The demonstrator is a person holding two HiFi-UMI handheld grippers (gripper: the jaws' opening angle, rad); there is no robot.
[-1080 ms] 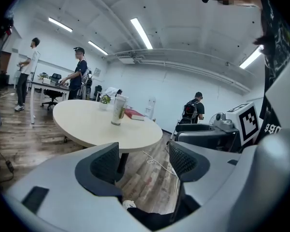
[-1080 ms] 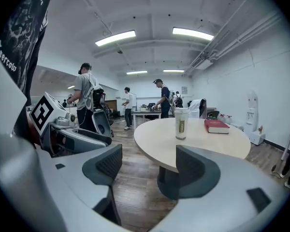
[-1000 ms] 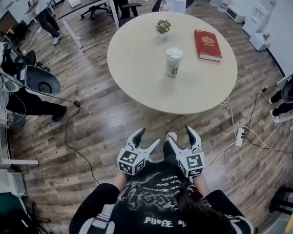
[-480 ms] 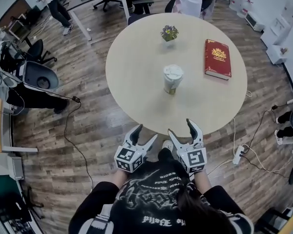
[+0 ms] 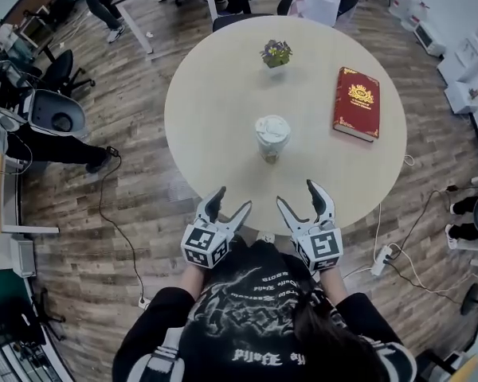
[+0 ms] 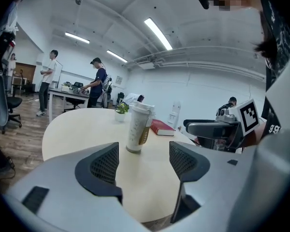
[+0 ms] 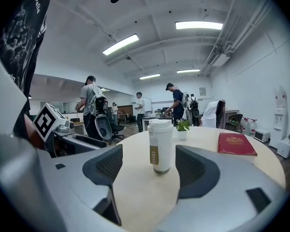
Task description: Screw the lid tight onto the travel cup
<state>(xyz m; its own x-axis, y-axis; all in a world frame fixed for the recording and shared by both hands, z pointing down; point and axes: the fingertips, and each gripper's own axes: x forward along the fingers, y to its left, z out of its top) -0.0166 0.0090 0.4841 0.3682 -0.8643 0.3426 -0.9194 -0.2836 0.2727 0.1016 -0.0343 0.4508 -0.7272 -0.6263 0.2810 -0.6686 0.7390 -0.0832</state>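
**Inspector A:** We start at the left. The left gripper point(image 5: 231, 200) hangs over the near edge of the round worktop point(image 5: 215, 110). Its fingers point(image 6: 100, 164) are spread apart with nothing between them.

**Inspector B:** Agreed. We record the travel cup point(image 5: 271, 138) upright near the worktop's middle, well apart from both grippers, with its lid point(image 5: 272, 126) seated on top. Whether the lid is screwed tight, we cannot tell.

**Inspector A:** Beyond the cup we note a small potted plant point(image 5: 276, 53) toward the far edge.

**Inspector B:** Moving right, the right gripper point(image 5: 298, 194) sits alongside the left at the near edge. Its fingers point(image 7: 105, 166) likewise stand wide, gripping nothing. The cup shows through the gap, untouched.

**Inspector A:** Furthest right, a red book point(image 5: 357, 102) lies flat on the worktop, apart from the cup.
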